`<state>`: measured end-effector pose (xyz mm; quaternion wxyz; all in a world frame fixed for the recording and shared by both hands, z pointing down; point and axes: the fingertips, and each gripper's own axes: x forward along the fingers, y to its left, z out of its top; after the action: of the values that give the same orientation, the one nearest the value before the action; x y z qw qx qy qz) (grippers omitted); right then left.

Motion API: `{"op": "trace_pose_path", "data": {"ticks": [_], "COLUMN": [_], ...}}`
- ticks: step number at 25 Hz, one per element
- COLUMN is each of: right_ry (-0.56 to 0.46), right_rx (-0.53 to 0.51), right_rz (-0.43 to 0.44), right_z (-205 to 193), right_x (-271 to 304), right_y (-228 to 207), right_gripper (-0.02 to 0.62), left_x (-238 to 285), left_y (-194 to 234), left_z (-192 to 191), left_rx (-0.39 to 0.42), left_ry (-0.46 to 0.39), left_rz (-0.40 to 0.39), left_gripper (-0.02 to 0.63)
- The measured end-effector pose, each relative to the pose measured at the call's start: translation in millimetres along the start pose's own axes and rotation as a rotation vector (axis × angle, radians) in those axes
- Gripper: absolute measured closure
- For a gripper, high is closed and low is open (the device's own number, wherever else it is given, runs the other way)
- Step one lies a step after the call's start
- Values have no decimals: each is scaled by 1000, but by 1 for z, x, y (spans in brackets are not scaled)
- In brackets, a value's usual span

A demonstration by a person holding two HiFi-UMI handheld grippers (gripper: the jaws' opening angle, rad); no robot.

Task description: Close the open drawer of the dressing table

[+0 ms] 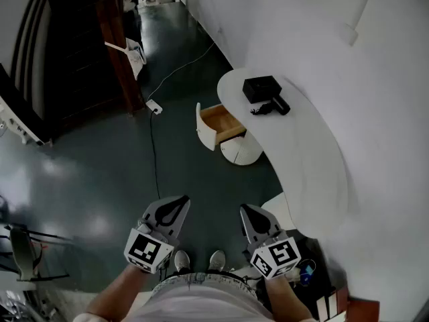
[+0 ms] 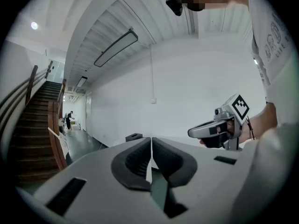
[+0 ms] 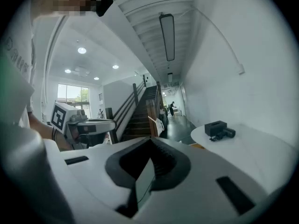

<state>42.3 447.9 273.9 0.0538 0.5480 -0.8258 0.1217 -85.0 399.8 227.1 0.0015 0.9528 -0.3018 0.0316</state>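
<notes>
Approach stage. The open drawer (image 1: 218, 123) juts from the white bench (image 1: 322, 159) at frame centre. The left gripper (image 1: 179, 202) and right gripper (image 1: 245, 210) sit at the bottom, well apart from it, fingers clenched on nothing. Next, probably: advance and push the drawer front.

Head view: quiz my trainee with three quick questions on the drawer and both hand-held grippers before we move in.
1. True or false: the drawer of the dressing table is already shut.
2. What lies on the tabletop? A) a black box beside a black handheld device; B) a red cup; C) a folded towel.
3. Fill in: the left hand-held gripper and the right hand-held gripper each have jaws ____, with nothing between them.
Key: 1 false, it stands pulled out; 2 A; 3 together (shut).
</notes>
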Motion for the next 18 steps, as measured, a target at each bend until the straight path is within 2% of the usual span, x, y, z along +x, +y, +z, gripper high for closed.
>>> {"op": "trace_pose_path", "data": {"ticks": [18], "right_ry": [-6], "right_rx": [-9], "right_rz": [42], "right_z": [1], "right_x": [-7], "right_y": [-12], "right_gripper": [588], "left_x": [9], "left_y": [-18], "left_z": [-1], "left_rx": [-10], "left_ry": [0], "left_rz": [41], "left_gripper": [580]}}
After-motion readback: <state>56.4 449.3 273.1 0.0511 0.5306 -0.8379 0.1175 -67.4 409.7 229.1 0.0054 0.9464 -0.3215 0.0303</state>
